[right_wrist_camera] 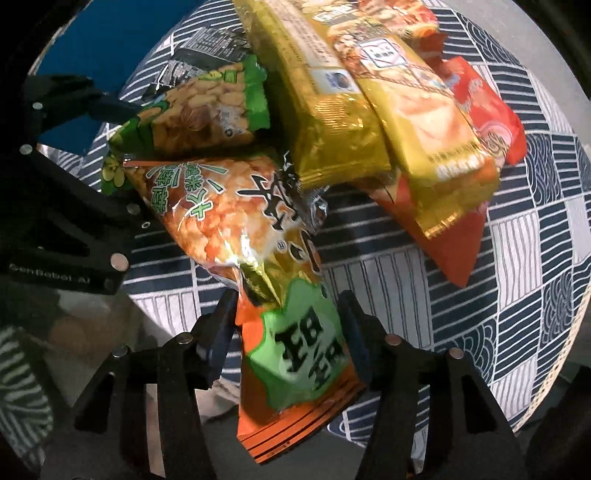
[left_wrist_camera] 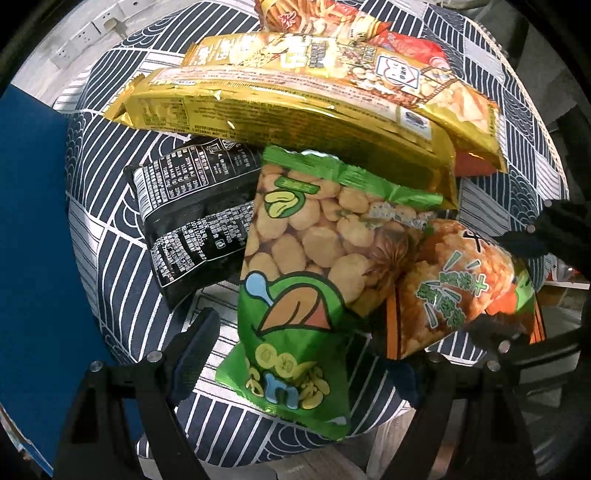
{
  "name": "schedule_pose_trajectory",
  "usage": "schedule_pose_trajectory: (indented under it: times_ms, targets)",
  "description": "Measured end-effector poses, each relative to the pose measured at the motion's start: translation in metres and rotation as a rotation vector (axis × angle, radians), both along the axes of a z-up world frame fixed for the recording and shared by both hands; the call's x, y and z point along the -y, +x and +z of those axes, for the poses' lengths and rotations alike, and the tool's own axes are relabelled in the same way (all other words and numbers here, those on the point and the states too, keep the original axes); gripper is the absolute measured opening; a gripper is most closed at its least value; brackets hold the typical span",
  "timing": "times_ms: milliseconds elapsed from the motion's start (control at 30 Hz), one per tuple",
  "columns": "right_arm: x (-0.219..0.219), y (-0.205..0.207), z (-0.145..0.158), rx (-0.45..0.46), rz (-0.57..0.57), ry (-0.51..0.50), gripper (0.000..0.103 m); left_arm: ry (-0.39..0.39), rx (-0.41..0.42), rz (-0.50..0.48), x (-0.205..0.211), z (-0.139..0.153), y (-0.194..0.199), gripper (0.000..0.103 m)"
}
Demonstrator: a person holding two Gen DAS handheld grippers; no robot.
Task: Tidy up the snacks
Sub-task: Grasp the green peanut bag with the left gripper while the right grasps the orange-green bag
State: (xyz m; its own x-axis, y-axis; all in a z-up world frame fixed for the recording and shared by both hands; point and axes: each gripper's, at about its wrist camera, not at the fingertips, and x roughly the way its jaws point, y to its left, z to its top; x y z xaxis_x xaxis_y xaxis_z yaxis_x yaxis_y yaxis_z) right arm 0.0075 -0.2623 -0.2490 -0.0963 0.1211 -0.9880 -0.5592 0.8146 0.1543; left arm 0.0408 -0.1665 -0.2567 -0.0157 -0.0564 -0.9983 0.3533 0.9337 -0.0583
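— What are your claws doing?
— My left claw (left_wrist_camera: 295,354) is wide open around the green bean bag (left_wrist_camera: 295,280). My right claw (right_wrist_camera: 288,314) pinches the orange rice snack bag (right_wrist_camera: 258,229).
— Where are they?
— On the striped cloth (right_wrist_camera: 424,295), by the gold bags (left_wrist_camera: 295,110) and a black bag (left_wrist_camera: 192,214).

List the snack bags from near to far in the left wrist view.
Green bean bag → black bag → gold bag → red-orange noodle bag at the top edge.
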Motion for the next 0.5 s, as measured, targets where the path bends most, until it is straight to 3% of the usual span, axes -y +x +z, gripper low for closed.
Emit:
schedule_pose_trajectory:
  times_ms: [267,400,500]
  targets:
    - [0.006,-0.001,0.001,-0.054,-0.092,0.038,0.041,-0.012,0.005,0.023,-0.005,-0.009,0.009,0.082]
    - [0.017,-0.002,0.007,-0.080,-0.155,0.075,0.039,-0.015,0.007,0.007,-0.002,-0.007,0.018,0.054]
    - [0.027,0.005,0.017,-0.077,-0.183,0.094,0.038,-0.026,0.015,-0.006,0.002,-0.003,0.011,0.048]
